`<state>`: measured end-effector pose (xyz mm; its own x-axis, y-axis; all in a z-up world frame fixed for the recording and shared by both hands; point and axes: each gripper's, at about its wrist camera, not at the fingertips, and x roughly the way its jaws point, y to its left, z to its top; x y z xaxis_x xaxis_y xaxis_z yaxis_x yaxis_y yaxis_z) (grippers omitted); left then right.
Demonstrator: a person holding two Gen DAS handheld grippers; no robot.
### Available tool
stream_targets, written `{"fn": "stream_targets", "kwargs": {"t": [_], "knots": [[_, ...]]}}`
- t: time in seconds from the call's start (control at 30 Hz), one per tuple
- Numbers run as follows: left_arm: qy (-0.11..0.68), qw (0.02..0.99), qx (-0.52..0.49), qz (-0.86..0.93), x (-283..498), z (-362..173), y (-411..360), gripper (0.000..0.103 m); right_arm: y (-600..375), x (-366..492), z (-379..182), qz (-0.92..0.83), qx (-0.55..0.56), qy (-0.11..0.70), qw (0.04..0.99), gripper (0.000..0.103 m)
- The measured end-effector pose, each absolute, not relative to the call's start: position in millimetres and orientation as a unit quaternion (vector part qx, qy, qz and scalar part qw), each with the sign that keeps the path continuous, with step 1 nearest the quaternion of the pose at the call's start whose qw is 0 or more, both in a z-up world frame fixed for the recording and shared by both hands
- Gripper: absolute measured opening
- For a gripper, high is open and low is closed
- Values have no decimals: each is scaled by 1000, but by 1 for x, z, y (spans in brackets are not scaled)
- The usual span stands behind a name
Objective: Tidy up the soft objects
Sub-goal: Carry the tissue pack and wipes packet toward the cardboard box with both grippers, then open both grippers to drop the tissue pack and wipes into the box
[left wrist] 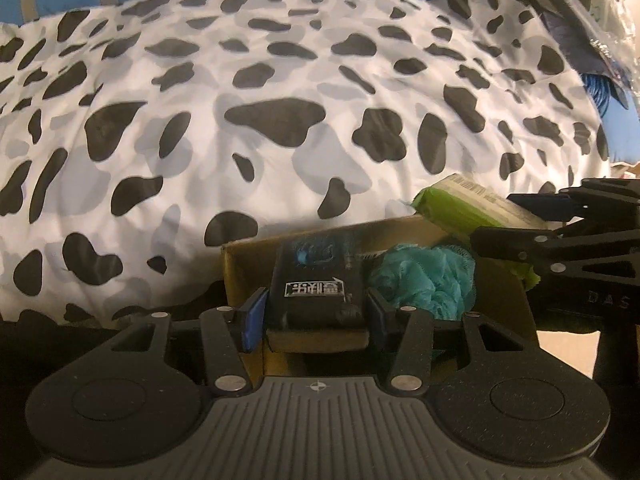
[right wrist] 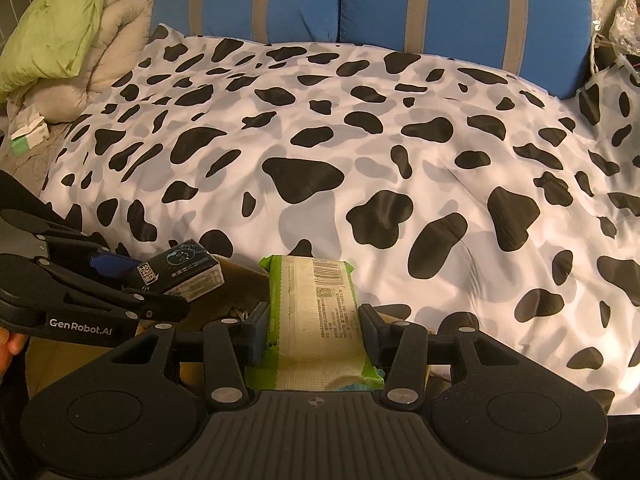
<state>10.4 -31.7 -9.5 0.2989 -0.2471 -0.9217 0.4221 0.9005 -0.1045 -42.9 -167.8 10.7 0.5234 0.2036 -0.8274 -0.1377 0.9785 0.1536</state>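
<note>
My left gripper (left wrist: 314, 312) is shut on a black tissue pack (left wrist: 314, 284) with a white label, held over an open cardboard box (left wrist: 248, 264). A teal mesh bath sponge (left wrist: 424, 280) lies inside the box. My right gripper (right wrist: 312, 330) is shut on a green and cream tissue pack (right wrist: 314, 316), held just right of the box. In the left wrist view that green pack (left wrist: 460, 208) and the right gripper (left wrist: 532, 220) hang over the box's right edge. In the right wrist view the left gripper (right wrist: 132, 276) with the black pack (right wrist: 184, 270) shows at the left.
A cow-print quilt (right wrist: 360, 152) covers the bed behind the box. Blue cushions with grey stripes (right wrist: 440, 4) stand at the back. A green pillow (right wrist: 56, 20) and a beige blanket (right wrist: 116, 40) are piled at the far left. Plastic bags (left wrist: 592, 12) lie at the far right.
</note>
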Motion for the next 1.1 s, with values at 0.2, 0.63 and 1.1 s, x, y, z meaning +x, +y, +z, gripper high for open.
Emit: {"fn": "stream_targets", "kwargs": {"t": [0.2,0.63,1.1], "knots": [[557,808,69,-180,14,-9,-24,70,-167,-42,10,99,32,482,870,50],[557,818,40,-136,17,-5,-3,71,-150,-36,6,124,20,496,860,50],[557,820,22,-134,18,-5,10,71,-138,-33,10,145,19,493,858,95]]}}
